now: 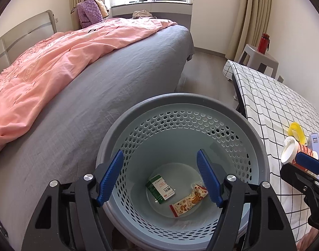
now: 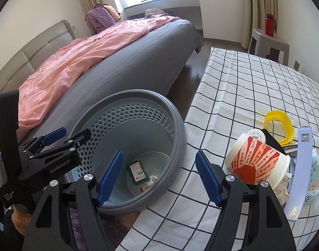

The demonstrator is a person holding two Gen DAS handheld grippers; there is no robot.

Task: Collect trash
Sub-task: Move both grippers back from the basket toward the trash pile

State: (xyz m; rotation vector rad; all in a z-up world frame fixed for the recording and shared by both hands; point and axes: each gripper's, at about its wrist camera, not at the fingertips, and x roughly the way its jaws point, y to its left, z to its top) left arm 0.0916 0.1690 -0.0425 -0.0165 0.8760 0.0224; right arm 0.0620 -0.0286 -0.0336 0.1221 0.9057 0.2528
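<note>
A grey perforated waste basket (image 1: pixel 201 98) stands on the floor between the bed and a table. At its bottom lie a green and white carton (image 1: pixel 160 189) and a snack wrapper (image 1: pixel 188 201). My left gripper (image 1: pixel 160 159) hangs open above the basket, nothing between its fingers; it also shows as the left gripper (image 2: pixel 69 136) in the right wrist view. My right gripper (image 2: pixel 159 161) is open and empty over the basket rim (image 2: pixel 178 129) and table edge. A red and white paper cup (image 2: pixel 257 161) lies on its side just right of its right finger.
The table wears a checked cloth (image 2: pixel 243 87) carrying a yellow ring (image 2: pixel 278 125), a lavender box (image 2: pixel 301 167), a cartoon packet (image 2: pixel 316 179) and crumpled paper (image 2: pixel 282 192). A bed (image 1: pixel 117 77) with a pink duvet flanks the basket. A stool (image 2: pixel 270 41) holds a red bottle (image 2: pixel 270 24).
</note>
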